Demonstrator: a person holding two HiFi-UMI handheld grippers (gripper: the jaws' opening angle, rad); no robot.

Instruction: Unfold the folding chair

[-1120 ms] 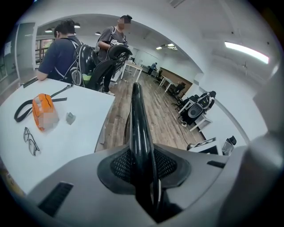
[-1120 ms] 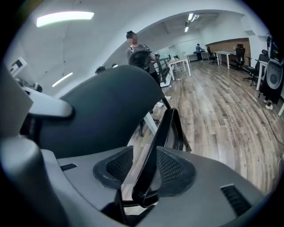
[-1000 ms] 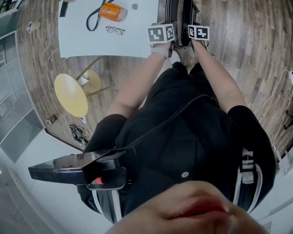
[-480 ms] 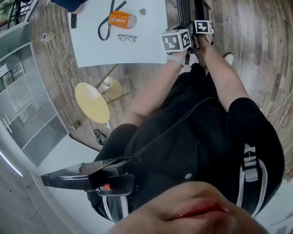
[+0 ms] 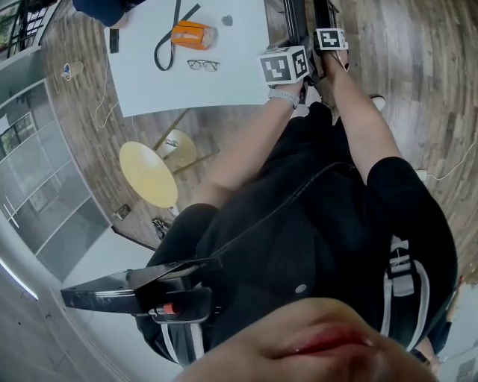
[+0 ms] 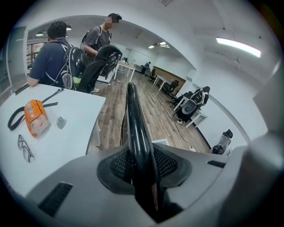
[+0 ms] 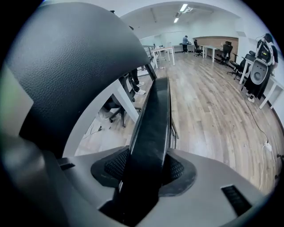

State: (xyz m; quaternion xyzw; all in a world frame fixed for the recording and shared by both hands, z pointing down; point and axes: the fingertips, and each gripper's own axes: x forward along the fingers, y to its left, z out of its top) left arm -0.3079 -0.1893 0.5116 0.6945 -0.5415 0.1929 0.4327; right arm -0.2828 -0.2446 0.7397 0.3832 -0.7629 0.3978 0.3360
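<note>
Black folded tube-framed folding chair (image 5: 297, 16) stands right of the white surface (image 5: 213, 83); left tongs (image 6: 142, 170) clamp its glossy tube (image 6: 133, 115), right tongs (image 7: 145, 173) have just closed onto its flat edge (image 7: 156, 115), so spreading looks next.

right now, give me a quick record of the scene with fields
left gripper: shut on a thin glossy tube of the folding chair
right gripper: jaws just closed further, onto a broad flat part of it
chair state: looks folded, beside the white table
on table: orange pouch, glasses
floor: yellow stool
</note>
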